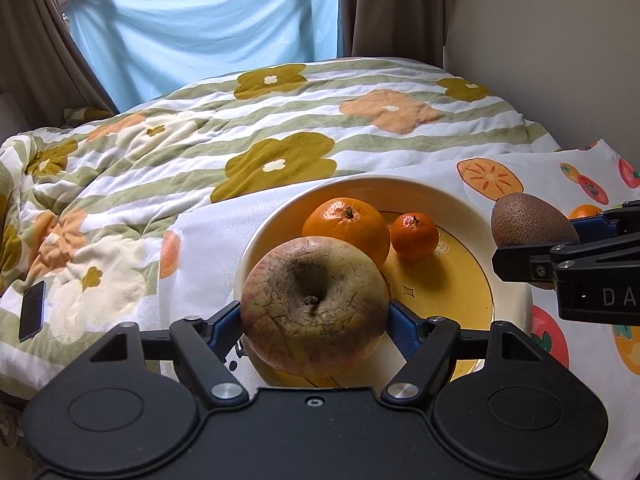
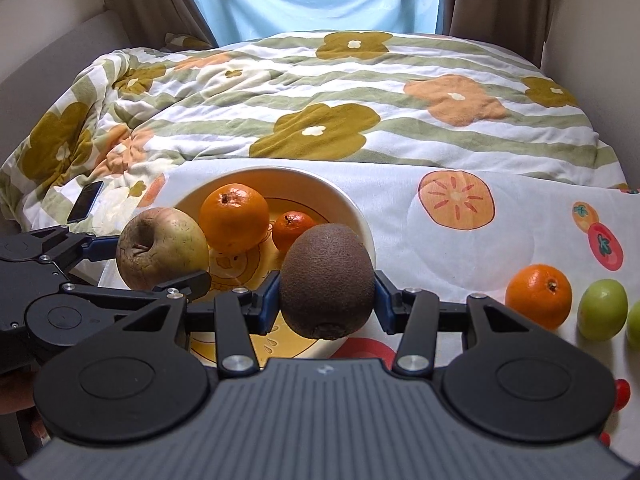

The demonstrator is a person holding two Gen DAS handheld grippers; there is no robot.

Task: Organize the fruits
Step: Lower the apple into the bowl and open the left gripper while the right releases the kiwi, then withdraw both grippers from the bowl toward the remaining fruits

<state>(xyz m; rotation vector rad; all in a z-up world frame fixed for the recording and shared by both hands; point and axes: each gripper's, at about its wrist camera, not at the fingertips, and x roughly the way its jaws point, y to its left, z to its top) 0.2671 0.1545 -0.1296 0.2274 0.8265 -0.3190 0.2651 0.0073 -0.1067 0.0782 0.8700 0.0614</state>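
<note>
- My left gripper (image 1: 314, 316) is clamped on the apple (image 1: 315, 307), blue pads on its two flanks, stem dimple facing the camera, hanging over the near rim of the bowl (image 1: 516, 300).
- I'd judge it heavy, firm and matt; the skin is rough and crack-lined, so it should not slip at the widest girth.
- My right gripper (image 2: 326, 300) is closed around the kiwi (image 2: 327, 280), held just above the bowl's near right edge.
- Fuzzy brown egg shape, probably light and softer: gentle squeeze only.
- Large orange (image 1: 346, 229) and small mandarin (image 1: 415, 236) sit inside the glossy yellow bowl.
- Another orange (image 2: 539, 295) and a green fruit (image 2: 603, 307) wait on the printed cloth (image 2: 460, 248).
</note>
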